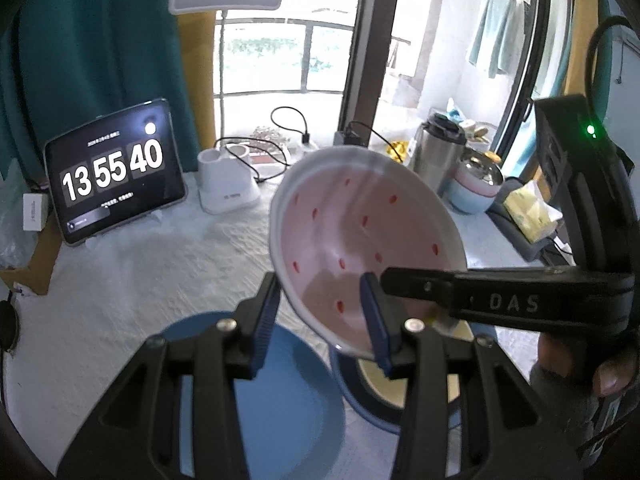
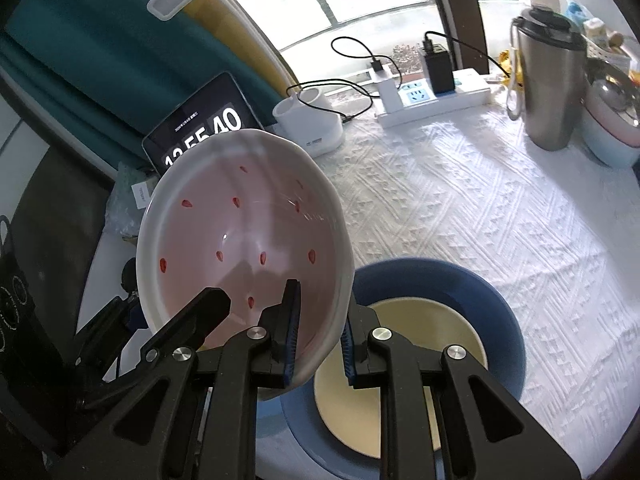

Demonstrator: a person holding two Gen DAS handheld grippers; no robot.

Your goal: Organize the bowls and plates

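Bowl [image 2: 244, 240] hanging tilted in mid-air, pinched at its rim by both grippers.

The right gripper [image 2: 318, 332] is clamping the lower right rim, one pad inside and one outside; the left gripper [image 1: 320, 320] is straddling the lower rim, seemingly gripping too. The pink glazed ceramic is looking rigid, smooth, slippery and breakable, so the rim is the sensible hold. It is hovering above the table [image 2: 500, 200], over a blue plate [image 2: 500, 312] at lower right.
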